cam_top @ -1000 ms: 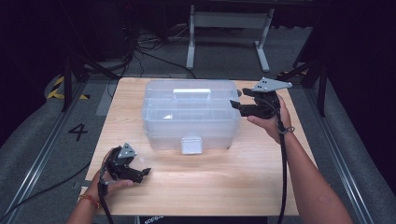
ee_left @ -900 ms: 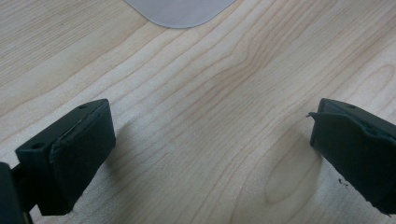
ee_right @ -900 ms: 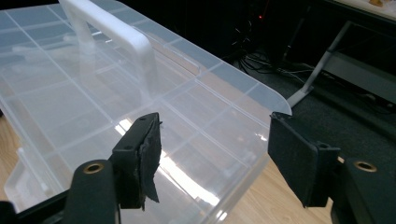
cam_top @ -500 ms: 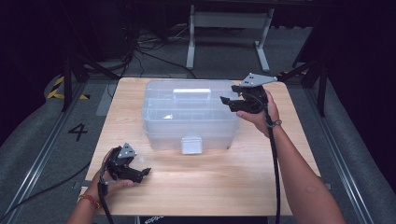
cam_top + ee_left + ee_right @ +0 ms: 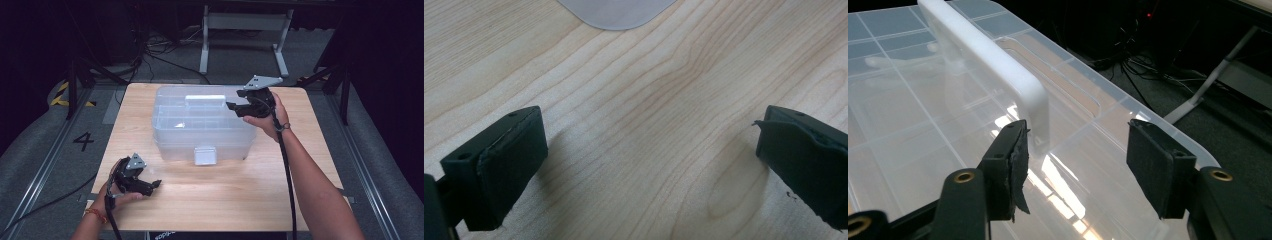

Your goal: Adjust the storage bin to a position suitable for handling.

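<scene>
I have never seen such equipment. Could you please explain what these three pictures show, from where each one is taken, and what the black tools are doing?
A person sits at a wooden table and holds a hand tool in each hand. Each tool is a gripper with two black fingers and a small camera on it.

The high view looks down from above the person. It shows a clear plastic box with a white handle on its lid.

The left gripper rests near the table's front edge. Its own view looks between its fingers, which stand wide open over bare wood, holding nothing.

The right gripper is over the lid, at the handle's end. In its own view the handle lies just ahead of the fingers. They have just been closing, but nothing is between them.
</scene>
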A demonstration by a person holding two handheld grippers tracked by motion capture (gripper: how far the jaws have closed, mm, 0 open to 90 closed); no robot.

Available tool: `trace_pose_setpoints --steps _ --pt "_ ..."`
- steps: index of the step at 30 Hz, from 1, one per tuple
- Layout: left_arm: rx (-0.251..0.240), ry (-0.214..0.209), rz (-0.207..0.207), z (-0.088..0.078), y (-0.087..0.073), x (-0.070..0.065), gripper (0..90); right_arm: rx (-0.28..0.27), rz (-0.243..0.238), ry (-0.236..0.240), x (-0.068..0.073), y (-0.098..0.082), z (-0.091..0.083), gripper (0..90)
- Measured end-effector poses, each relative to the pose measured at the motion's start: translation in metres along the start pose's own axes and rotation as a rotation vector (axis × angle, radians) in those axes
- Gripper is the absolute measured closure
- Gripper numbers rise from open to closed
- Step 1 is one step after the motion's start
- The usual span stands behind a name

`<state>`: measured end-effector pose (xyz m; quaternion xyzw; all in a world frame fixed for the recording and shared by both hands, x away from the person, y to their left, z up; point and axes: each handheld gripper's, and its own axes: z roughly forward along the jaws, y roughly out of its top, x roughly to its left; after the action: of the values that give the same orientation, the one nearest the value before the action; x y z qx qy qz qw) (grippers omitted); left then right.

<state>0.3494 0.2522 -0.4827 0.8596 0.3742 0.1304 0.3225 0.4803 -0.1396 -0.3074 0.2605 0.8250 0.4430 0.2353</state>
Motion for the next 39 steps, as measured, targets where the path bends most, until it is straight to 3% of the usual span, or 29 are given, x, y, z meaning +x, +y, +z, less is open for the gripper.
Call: trace_pose_setpoints --steps 11,27,32,39 --pt "0.000 0.000 0.000 0.000 0.000 0.000 0.5 0.038 -0.045 0.001 0.006 0.010 0.011 48.1" --pt "0.000 0.000 0.000 0.000 0.000 0.000 0.5 0.091 -0.094 0.039 0.014 0.020 0.024 73.2" --pt "0.001 -0.003 0.003 0.000 0.000 0.001 0.8 0.096 -0.091 0.036 0.015 0.021 0.025 73.6" --pt "-0.034 0.024 -0.016 -0.003 -0.002 0.004 12.0 0.110 -0.086 0.048 0.012 0.025 0.025 73.8"
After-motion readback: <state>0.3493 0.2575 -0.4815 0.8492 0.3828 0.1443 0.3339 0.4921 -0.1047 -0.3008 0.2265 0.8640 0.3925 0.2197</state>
